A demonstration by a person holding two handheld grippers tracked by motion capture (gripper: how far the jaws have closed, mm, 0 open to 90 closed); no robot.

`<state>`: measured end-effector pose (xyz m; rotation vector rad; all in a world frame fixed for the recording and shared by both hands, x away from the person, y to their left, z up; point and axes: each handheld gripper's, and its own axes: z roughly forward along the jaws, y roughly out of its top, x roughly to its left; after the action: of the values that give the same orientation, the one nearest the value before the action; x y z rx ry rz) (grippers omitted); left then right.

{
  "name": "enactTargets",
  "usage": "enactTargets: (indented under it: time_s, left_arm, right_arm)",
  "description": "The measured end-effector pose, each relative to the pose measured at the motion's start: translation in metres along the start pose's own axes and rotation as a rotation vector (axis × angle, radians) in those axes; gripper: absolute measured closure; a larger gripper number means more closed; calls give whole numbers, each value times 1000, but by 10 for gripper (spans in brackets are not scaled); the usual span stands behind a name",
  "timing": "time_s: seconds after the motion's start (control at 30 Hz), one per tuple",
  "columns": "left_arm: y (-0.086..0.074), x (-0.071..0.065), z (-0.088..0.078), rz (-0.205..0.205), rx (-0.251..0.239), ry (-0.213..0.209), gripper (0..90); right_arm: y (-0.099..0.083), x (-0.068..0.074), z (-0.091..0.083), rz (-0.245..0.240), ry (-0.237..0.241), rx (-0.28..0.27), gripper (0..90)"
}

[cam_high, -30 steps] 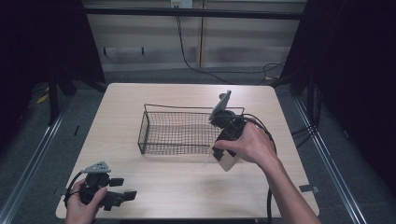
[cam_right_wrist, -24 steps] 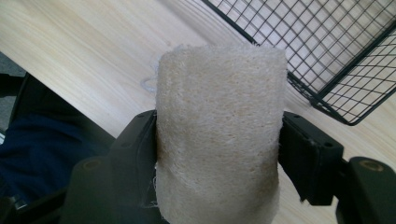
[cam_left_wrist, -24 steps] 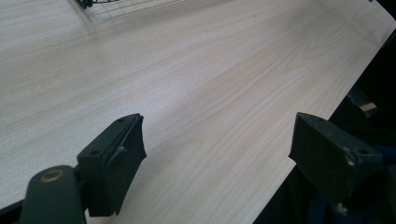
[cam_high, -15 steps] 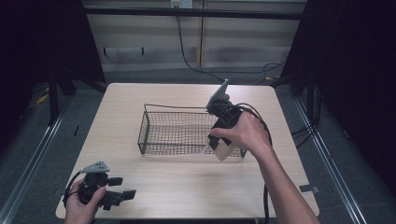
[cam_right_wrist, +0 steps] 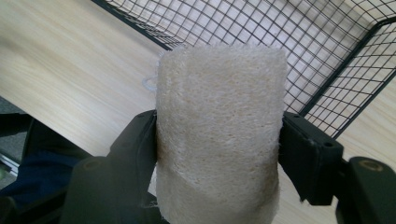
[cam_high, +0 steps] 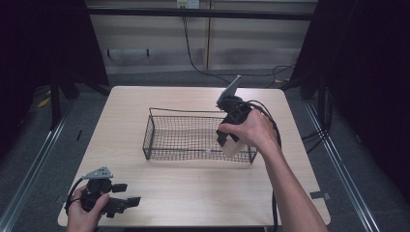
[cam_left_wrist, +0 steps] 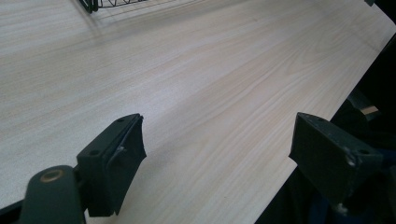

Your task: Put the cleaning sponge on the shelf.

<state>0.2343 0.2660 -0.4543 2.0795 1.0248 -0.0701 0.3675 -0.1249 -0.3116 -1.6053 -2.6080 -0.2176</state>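
Note:
A cream loofah sponge [cam_right_wrist: 219, 135] is clamped between the two black jaws of my right gripper [cam_right_wrist: 217, 140]. In the high view that right gripper [cam_high: 228, 145] hangs over the near right rim of the black wire basket [cam_high: 159, 140], the loofah sponge [cam_high: 231, 149] at its tip pointing down toward the person. The wire basket [cam_right_wrist: 289, 42] lies just beyond the sponge in the right gripper view. My left gripper [cam_high: 126, 200] rests at the table's near left corner, jaws wide apart with nothing between them. In the left gripper view the left gripper [cam_left_wrist: 233, 154] has bare wood between its jaws.
The light wooden table [cam_high: 193, 188] has open room in front of the basket. A black cable [cam_high: 270, 121] trails from the right gripper toward the table's right side. The table's near edge [cam_left_wrist: 299, 158] runs close beside the left gripper.
My right gripper has carried the sponge up and away from the person, from in front of the basket to above its near right rim. The left gripper has stayed put.

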Motion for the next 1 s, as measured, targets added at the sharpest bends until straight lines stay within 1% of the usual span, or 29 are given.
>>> enactTargets:
  time_s: [0.47,0.5,0.6,0.63,0.7,1.0]
  left_arm:
    - [0,0,-1,2,0,-5,173]
    - [0,0,0,2,1,-4,174]
    - [0,-1,0,-1,-1,-3,174]
    - [0,-1,0,-2,-1,-3,173]
    - [0,0,0,-1,0,-3,173]
    - [0,0,0,-2,0,-5,174]
  right_arm:
    - [13,-9,5,79,-10,-17,331]
    - [13,-10,5,90,-12,-22,332]
    - [15,-14,7,110,-13,-12,332]
    - [17,-15,7,126,-15,-17,332]
    - [18,-18,8,142,-13,-13,332]
    - [27,-27,14,220,-35,-14,332]
